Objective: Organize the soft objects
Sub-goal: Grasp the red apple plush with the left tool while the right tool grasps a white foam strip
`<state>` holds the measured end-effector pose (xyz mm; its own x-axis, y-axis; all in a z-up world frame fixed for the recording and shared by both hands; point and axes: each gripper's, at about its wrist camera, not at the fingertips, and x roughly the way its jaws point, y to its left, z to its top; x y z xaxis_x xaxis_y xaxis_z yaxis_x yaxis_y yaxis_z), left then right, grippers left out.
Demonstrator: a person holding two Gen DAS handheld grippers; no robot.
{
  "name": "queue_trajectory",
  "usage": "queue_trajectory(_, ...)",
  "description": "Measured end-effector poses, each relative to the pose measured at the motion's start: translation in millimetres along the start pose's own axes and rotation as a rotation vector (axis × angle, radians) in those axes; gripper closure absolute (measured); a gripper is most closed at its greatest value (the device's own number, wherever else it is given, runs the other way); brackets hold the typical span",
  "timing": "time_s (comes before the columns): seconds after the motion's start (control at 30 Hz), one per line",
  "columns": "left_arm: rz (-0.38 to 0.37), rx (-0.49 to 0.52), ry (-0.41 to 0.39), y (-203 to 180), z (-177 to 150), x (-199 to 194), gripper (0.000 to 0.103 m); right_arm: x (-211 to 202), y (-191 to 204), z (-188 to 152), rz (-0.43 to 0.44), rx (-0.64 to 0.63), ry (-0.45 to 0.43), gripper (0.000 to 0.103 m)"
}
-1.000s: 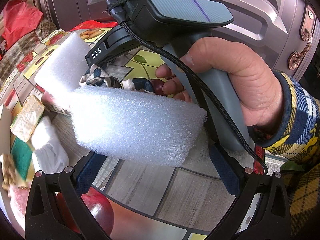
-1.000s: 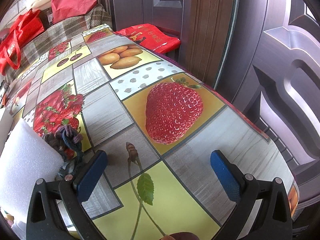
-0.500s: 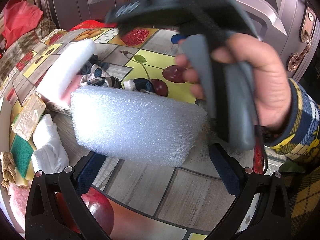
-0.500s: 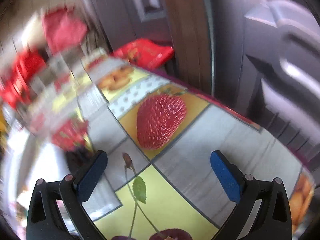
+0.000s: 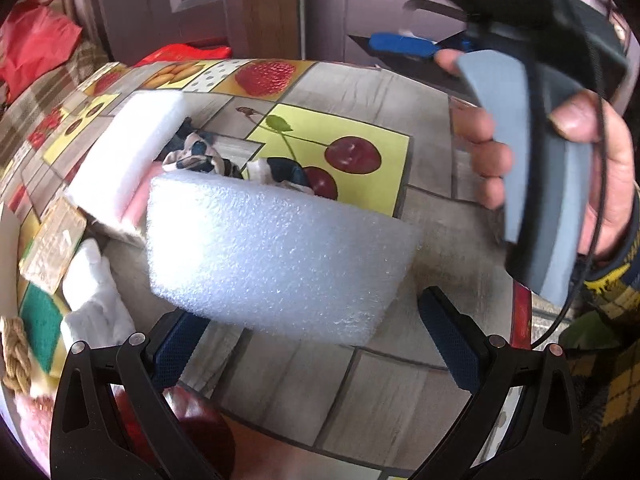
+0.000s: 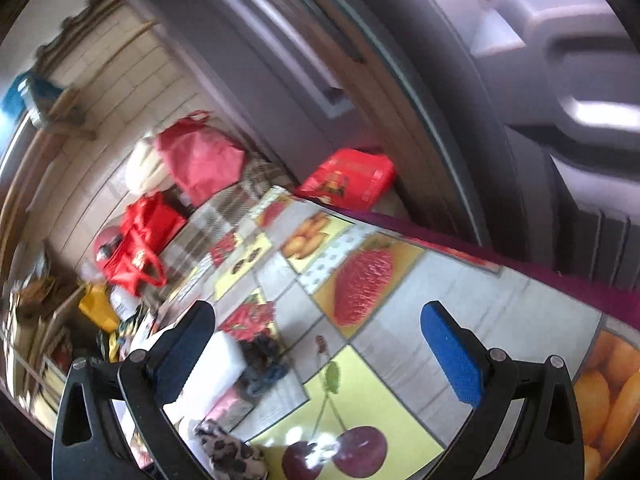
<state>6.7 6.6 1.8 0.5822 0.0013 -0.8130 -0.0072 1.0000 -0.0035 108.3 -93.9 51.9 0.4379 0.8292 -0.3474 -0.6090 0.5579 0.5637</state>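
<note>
Now — left claw (image 5: 308,344) apart | foam block (image 5: 276,256) hides cloth (image 5: 224,164) | right claw (image 6: 320,344) apart, blurred — seemingly empty

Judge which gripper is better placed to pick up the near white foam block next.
Left. The left gripper hovers open with the foam block just ahead, between its spread jaws. The right gripper, also open, is raised and tilted over the tablecloth, away from that block.
</note>
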Motion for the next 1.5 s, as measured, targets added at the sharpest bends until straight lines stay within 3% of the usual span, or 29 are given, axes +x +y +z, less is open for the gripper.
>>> queue_trajectory(0.1, 0.074, -0.052, -0.03, -1.7, -3.1, -11.3, 0.001, -9.3, 10.3, -0.1, 0.047, -0.076, -0.022, 0.0)
queue_trajectory(0.27, 0.029, -0.177, -0.293, 7.2, -10.5, -96.0, 0.0, -22.7, 22.7, 1.7, 0.082, -0.149, -0.059, 0.0)
queue_trajectory(0.33, 0.128, -0.229, -0.38, 16.4, -16.2, -129.3, 0.0, -24.7, 25.5, 2.6, 0.097, -0.166, -0.053, 0.0)
queue_trajectory(0.4, 0.328, -0.305, -0.431, 31.3, -33.1, -160.1, 0.0, -24.3, 30.4, 1.5, 0.118, -0.199, -0.021, 0.0)
queue_trajectory(0.47, 0.41, -0.338, -0.414, 45.1, -47.4, -169.7, 0.0, -25.8, 35.6, -3.2, 0.12, -0.248, 0.02, 0.0)
queue_trajectory(0.6, 0.44, -0.436, -0.332, 64.9, -80.4, -165.6, 0.0, -20.3, 46.6, -25.5, 0.108, -0.397, 0.174, 0.0)
queue_trajectory(0.73, 0.397, -0.436, -0.253, 48.7, -109.9, -146.2, 0.0, -15.4, 49.9, -51.2, 0.149, -0.46, 0.319, 0.0)
queue_trajectory(0.87, 0.346, -0.38, -0.191, 30.3, -112.8, -123.6, 0.0, -12.3, 60.6, -75.7, 0.182, -0.55, 0.414, 0.001)
queue_trajectory(0.97, 0.305, -0.355, -0.166, 24.6, -100.7, -109.1, 0.0, -0.8, 71.1, -89.3, 0.179, -0.607, 0.476, 0.02)
queue_trajectory(1.03, 0.286, -0.35, -0.155, 25.0, -92.5, -101.4, 0.001, 7.5, 72.5, -97.7, 0.175, -0.609, 0.532, 0.037)
queue_trajectory(1.07, 0.281, -0.349, -0.147, 25.5, -91.0, -98.6, 0.007, 10.4, 72.6, -98.9, 0.175, -0.605, 0.548, 0.044)
queue_trajectory(1.1, 0.277, -0.347, -0.131, 25.4, -88.3, -94.0, 0.011, 15.6, 71.9, -102.7, 0.176, -0.595, 0.578, 0.058)
queue_trajectory(1.13, 0.285, -0.342, -0.121, 25.8, -85.5, -91.3, 0.02, 15.8, 71.1, -105.6, 0.181, -0.588, 0.591, 0.069)
queue_trajectory(1.17, 0.297, -0.331, -0.11, 24.9, -84.1, -88.2, 0.044, 13.0, 70.7, -106.7, 0.183, -0.588, 0.584, 0.073)
queue_trajectory(1.2, 0.291, -0.327, -0.1, 25.3, -83.2, -86.0, 0.046, 12.0, 71.5, -107.1, 0.191, -0.59, 0.591, 0.084)
queue_trajectory(1.33, 0.274, -0.339, -0.124, 26.4, -87.1, -91.8, 0.049, 2.2, 75.0, -107.0, 0.235, -0.602, 0.588, 0.085)
queue_trajectory(1.5, 0.296, -0.378, -0.164, 32.6, -91.8, -106.0, 0.049, -19.0, 89.4, -96.8, 0.311, -0.63, 0.508, 0.085)
